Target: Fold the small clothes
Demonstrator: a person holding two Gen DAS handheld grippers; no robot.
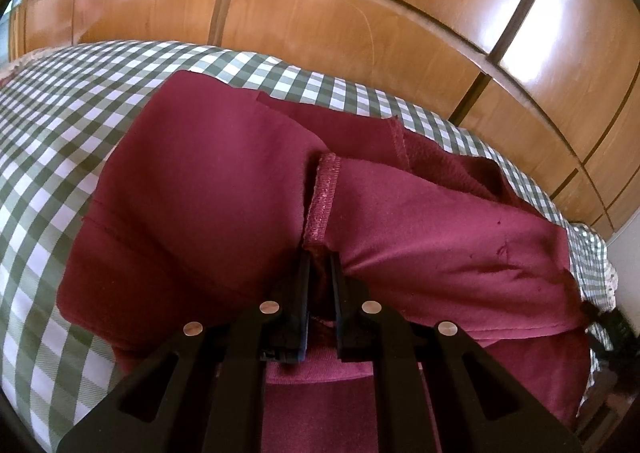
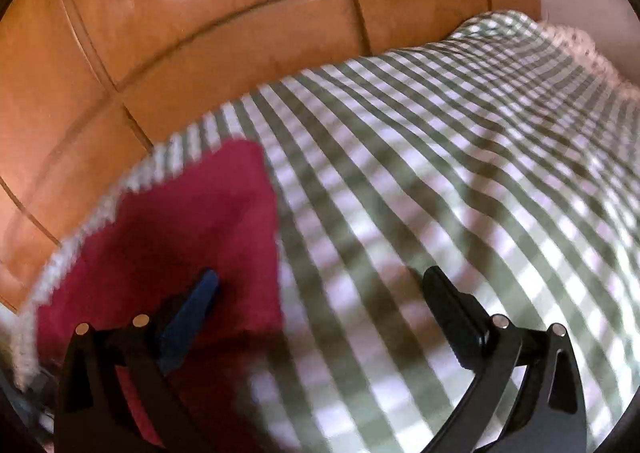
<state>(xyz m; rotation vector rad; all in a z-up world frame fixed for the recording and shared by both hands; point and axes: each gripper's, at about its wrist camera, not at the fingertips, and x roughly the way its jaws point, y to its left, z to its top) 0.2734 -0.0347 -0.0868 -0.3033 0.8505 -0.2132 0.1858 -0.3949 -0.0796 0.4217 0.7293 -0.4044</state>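
Maroon garment (image 1: 224, 189) lies spread on a bed covered by a green-and-white checked sheet (image 1: 60, 125), reaching close to the bed's far edge, where glossy wooden cabinet doors (image 1: 360, 33) rise directly behind. Left gripper (image 1: 320, 257) points down at a slant into the cloth near the bed's near edge; its black fingers (image 1: 304, 285) stand narrow, almost together, pinching a bunched fold of the maroon fabric between them. A ribbed hem strip (image 1: 322, 201) runs away from the fingertips toward the far edge, and the cloth on either side of it is lifted into soft ridges. A second layer with a stitched edge (image 1: 400, 141) shows beyond the hem, nearer the far edge. Right gripper (image 2: 320, 277) hangs over the bed with fingers spread wide and nothing between them. One finger, blue-padded (image 2: 196, 305), sits above a straight-edged maroon part of the garment (image 2: 192, 229); the other finger (image 2: 452, 305) sits above bare checked sheet. Garment's edge falls between the two fingers. Whether either right fingertip touches the surface cannot be told: the right-wrist view is blurred. From that view the garment runs up to the bed's far edge by the cabinet doors.
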